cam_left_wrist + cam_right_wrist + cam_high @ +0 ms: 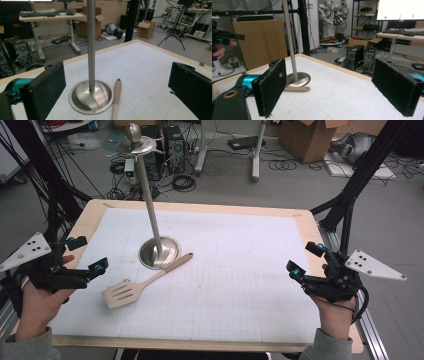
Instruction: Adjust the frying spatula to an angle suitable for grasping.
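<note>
Wooden slotted spatula (pixel 142 284) flat on the white grid mat (pixel 240 285), head toward the near-left, handle tip angled up-right and lying just beside, poss. touching, the dished base of the steel utensil stand (pixel 159 251). Stand pole upright, hook disc at top, nothing hung on it yet. Left gripper (pixel 86 255) hovering at the mat's left edge, jaws wide apart and empty, near the spatula head but apart from it. Right gripper (pixel 305 257) held off at the table's right edge, well apart from spatula and stand, jaws likewise wide and holding nothing.

Likely step: pick-up of the spatula by the left gripper, presumably for hanging on the stand. Best taken across the handle mid-length, btwn head and stand base, where the wood is narrow and clear of the steel rim. Jaws to come down either side of the handle, square to it, pads low to the mat before closing. Worth avoiding: the slotted head, wide and thin, apt to pivot; also a nudge of the tip against the base, apt to skid the tool. Hanging hole at the handle end not clear at this res. Firm, level lift advised.
</note>
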The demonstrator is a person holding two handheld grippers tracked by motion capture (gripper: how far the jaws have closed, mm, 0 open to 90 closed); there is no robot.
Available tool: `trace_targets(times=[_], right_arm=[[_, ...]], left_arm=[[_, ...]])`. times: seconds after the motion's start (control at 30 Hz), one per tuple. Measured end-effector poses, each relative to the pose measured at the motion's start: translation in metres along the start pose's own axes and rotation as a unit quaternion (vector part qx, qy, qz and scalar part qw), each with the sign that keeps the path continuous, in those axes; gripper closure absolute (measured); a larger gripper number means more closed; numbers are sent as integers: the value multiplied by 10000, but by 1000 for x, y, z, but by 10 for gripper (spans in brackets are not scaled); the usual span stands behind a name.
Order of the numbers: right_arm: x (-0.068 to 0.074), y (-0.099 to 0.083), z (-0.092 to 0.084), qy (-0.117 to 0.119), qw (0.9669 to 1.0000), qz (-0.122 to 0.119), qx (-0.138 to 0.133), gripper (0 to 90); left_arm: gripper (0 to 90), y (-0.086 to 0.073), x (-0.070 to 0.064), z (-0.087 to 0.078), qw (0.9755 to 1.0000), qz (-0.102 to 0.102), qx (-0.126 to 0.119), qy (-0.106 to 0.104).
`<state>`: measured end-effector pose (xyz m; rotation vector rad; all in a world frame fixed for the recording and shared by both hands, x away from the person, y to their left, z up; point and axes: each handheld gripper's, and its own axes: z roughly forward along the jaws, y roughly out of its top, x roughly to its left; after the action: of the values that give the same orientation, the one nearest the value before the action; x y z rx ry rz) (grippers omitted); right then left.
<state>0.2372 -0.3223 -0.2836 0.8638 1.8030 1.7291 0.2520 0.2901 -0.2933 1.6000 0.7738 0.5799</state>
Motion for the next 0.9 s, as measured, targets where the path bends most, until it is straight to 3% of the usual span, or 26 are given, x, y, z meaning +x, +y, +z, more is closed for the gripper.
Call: trace_targets(times=[0.4, 0.9], right_arm=[[-3, -2, -2, 21, 10000, 70, -39, 120], [-6, -3, 10, 132, 9998, 159, 26, 120]], left_arm=[[18, -2, -1, 4, 10000, -41, 57, -29], [17, -14, -1, 6, 9995, -12, 281, 109]])
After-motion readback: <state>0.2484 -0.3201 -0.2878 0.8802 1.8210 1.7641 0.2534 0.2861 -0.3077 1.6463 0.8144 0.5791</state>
